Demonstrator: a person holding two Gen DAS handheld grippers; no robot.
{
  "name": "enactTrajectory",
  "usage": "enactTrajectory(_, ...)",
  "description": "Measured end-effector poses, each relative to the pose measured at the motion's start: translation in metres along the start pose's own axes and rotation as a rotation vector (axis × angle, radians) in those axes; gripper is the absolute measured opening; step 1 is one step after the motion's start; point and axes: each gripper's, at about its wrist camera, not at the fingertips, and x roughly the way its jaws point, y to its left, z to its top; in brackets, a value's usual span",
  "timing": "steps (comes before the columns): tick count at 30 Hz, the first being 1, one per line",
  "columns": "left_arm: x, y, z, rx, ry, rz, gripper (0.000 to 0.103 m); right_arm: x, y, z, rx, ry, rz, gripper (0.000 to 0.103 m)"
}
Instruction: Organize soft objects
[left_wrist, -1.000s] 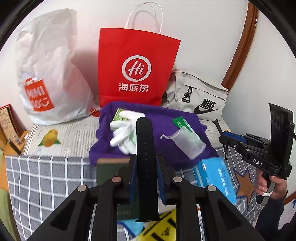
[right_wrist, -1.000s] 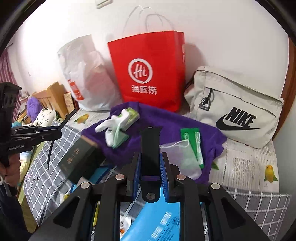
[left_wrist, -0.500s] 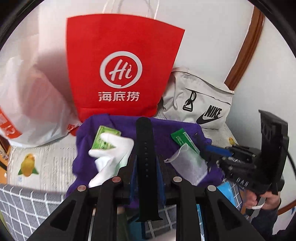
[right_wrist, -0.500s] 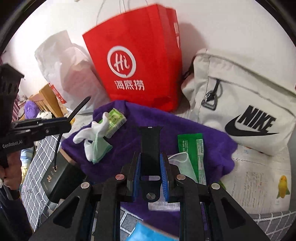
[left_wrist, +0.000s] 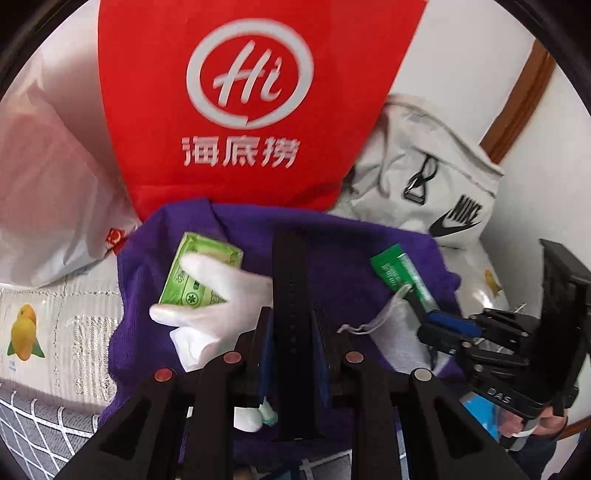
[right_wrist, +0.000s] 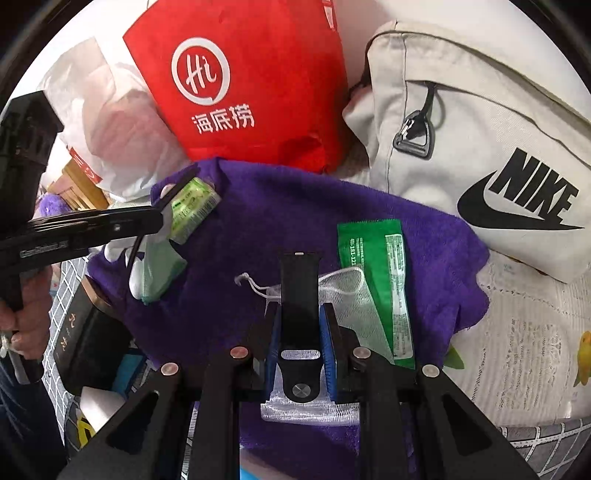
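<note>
A red paper bag (left_wrist: 236, 110) printed with a white "Hi" logo stands against the far wall, flanked by a white plastic bag (left_wrist: 48, 199) on its left and a pale grey shoulder bag (right_wrist: 480, 122) with a black Nike mark on its right. In front of them a purple towel (right_wrist: 280, 221) lies spread on the patterned bedcover (right_wrist: 532, 354). On the towel's left side rests a white glove (left_wrist: 218, 306), partly lying over a light green tissue pack (left_wrist: 195, 277); on its right side lies a dark green sachet (right_wrist: 380, 273), with a white mesh drawstring pouch (right_wrist: 354, 306) just beside it. Near the towel's left edge sits a dark box (right_wrist: 85, 343) with gold lettering. The left gripper (left_wrist: 293, 332), above the glove, has its jaws clamped on a black strap piece (left_wrist: 291, 295). The right gripper (right_wrist: 300, 332), above the pouch, has its jaws clamped on a second black strap piece (right_wrist: 299, 291) with a metal stud.
</note>
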Motion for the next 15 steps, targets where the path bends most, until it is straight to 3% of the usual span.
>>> enactTrajectory(3,0.014,0.001,-0.001,0.003,0.034,0.037,0.020,0.006,0.001,0.000,-0.013,0.014,-0.001,0.021)
enactTrajectory(15,0.033,0.006,-0.001,-0.010,0.071,0.042,0.020,0.015,-0.003,0.000,-0.006,0.070,-0.007,0.022)
